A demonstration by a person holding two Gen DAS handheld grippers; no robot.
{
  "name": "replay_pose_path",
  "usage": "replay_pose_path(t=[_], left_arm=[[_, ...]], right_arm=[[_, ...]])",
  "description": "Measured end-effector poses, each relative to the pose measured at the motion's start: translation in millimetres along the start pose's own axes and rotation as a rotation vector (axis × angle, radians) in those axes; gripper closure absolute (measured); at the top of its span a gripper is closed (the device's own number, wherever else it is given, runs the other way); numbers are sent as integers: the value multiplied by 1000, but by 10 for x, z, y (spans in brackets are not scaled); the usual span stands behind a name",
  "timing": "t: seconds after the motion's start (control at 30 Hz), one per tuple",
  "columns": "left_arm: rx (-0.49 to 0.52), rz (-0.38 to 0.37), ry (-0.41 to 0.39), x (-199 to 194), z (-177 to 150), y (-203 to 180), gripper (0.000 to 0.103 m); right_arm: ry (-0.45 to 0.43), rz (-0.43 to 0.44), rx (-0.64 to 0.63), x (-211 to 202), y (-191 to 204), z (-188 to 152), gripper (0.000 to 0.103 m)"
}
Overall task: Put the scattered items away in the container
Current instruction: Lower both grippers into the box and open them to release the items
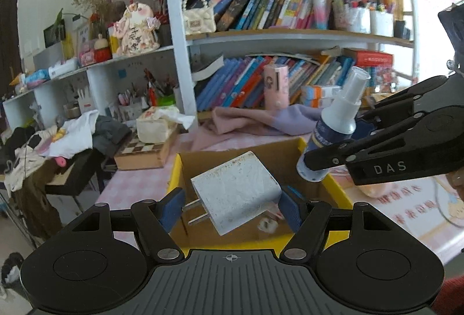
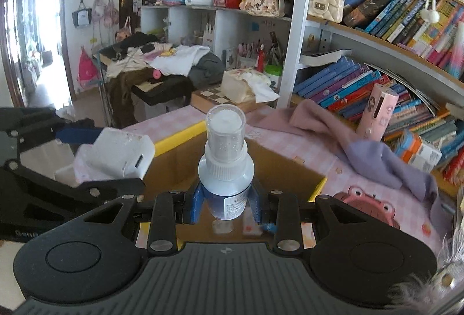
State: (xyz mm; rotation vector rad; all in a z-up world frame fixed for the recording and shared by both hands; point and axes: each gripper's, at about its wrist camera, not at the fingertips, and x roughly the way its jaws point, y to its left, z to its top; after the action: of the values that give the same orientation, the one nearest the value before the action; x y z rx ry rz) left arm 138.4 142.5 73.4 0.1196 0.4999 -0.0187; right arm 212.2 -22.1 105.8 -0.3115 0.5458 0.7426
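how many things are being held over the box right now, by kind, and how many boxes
white plug charger, in the left gripper: 1
spray bottle, in the right gripper: 1
yellow-edged cardboard box: 1
total: 3

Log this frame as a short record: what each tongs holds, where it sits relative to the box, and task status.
left tongs: shut on white charger, prongs pointing left
right tongs: shut on spray bottle, capped, upright in its own view
container: cardboard box with yellow rim, on pink checked table
position: both items held above the box
status: neither item released yet
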Motion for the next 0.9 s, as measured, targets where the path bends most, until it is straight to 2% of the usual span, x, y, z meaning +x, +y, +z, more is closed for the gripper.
replay_pose_path(t=[0.23,0.4,0.53,0.67,0.9], left_arm=[[43,47,104,662,41,3,33],[93,50,207,1044,-9,-49,33],[114,49,289,1228,-68,-94,33],[61,36,358,1352,-121,-25,33],[57,34,411,1461,-183,-38,32]], right_arm=[[121,41,-33,794,-290,134,72],[202,95,-59,1339,-245,178,72],[254,123,-138,1619,-97,208,72],[322,157,-170,1888,-49,204,72],[472,219,-180,2271,30,76,72]])
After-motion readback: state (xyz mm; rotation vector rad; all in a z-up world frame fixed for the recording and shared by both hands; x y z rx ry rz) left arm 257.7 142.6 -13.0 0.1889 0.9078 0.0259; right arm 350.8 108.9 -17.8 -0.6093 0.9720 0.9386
